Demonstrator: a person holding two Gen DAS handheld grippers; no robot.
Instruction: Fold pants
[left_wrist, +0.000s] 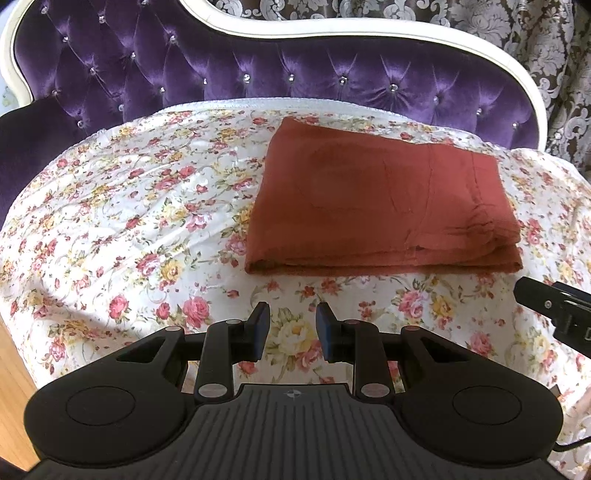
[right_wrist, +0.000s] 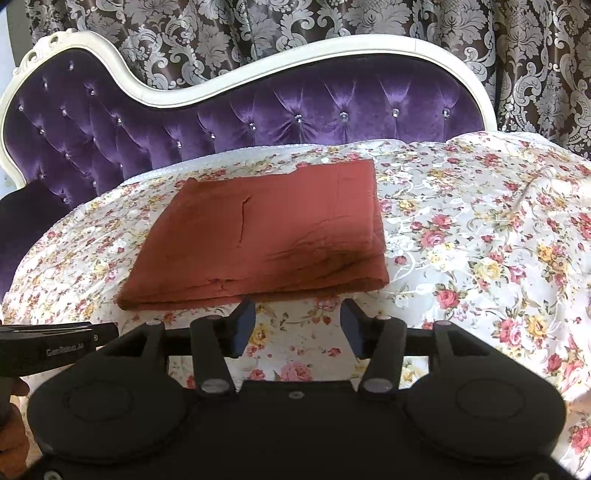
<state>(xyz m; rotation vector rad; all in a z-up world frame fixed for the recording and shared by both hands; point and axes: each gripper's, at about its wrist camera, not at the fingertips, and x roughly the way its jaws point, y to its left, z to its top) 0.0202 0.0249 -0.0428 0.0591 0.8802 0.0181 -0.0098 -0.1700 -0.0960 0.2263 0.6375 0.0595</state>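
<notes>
Both tongs hang released w/ nothing between the pads: my left tongs (left_wrist: 292, 330) and my right tongs (right_wrist: 297, 328) sit above the floral bedspread (left_wrist: 122, 229), just short of the pants' near edge, not touching it. Rust-red pants (left_wrist: 373, 199) lie folded into a flat, roughly rectangular stack on the bedspread, approx. mid-bed, in front of the purple tufted headboard (left_wrist: 229, 70). From the right wrist view the pants (right_wrist: 258, 232) show a short dark slit, maybe a pocket opening, on the top layer, plus soft creases toward the near right corner. Layered edges show along the near side, w/ a seam line running across the right part. Patterned curtain (right_wrist: 295, 33) hangs behind the headboard.
</notes>
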